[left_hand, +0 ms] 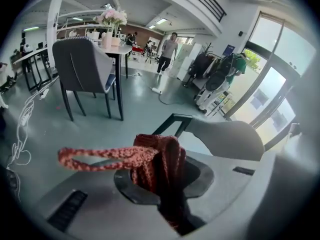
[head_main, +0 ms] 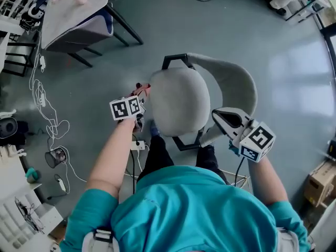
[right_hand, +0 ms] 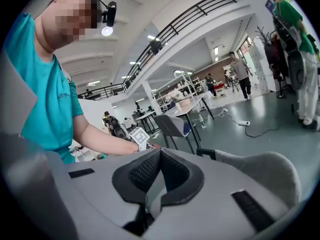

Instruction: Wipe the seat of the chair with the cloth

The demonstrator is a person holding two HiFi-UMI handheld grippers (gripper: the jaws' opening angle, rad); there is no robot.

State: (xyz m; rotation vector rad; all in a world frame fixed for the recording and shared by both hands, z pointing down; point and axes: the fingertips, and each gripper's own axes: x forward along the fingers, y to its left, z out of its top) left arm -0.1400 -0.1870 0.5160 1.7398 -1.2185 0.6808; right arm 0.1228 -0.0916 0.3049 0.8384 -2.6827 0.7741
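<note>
Head view: chair seat [head_main: 180, 101], grey floor [head_main: 210, 30]

Ahead and to the left of the left gripper [left_hand: 162, 176] stands a white table [left_hand: 120, 51] with pink flowers [left_hand: 112, 18], a dark chair [left_hand: 82, 64] tucked beside it. The glossy grey floor [left_hand: 140, 104] catches light from tall windows [left_hand: 270, 89] off to its right. A railed balcony [left_hand: 205, 1] runs overhead.
</note>
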